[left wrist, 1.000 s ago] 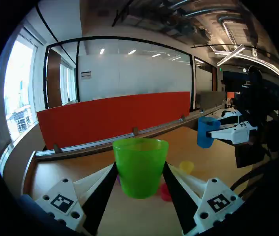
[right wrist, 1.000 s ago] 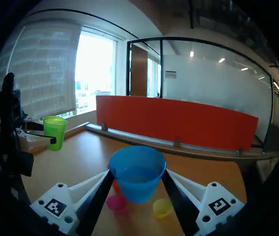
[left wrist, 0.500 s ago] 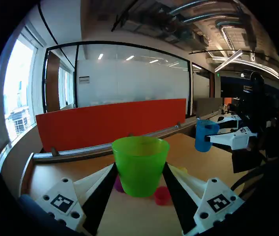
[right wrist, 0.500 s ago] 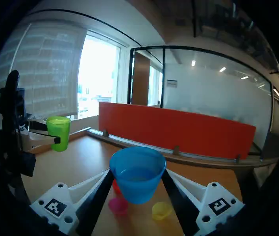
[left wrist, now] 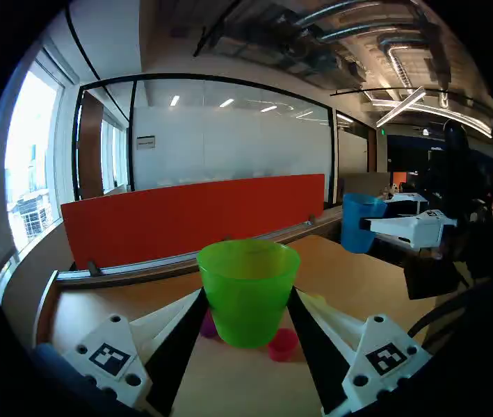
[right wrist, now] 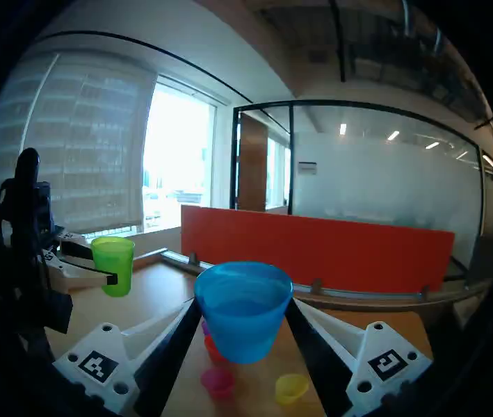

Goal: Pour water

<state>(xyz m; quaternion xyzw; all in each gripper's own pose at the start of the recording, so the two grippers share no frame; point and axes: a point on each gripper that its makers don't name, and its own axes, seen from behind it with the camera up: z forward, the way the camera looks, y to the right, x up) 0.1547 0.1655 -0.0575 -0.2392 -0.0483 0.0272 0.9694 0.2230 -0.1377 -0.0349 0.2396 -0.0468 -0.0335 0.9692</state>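
I am keeping the left hand-held gripper clamped on a green cup and the right hand-held gripper clamped on a blue cup, both cups upright above the counter.

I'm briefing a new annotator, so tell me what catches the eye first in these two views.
A bright green cup stands upright between the jaws of the left gripper, front and centre in the left gripper view. A blue cup is held the same way by the right gripper in the right gripper view. Behind both, a long orange-red partition runs along the far edge of the wooden table.
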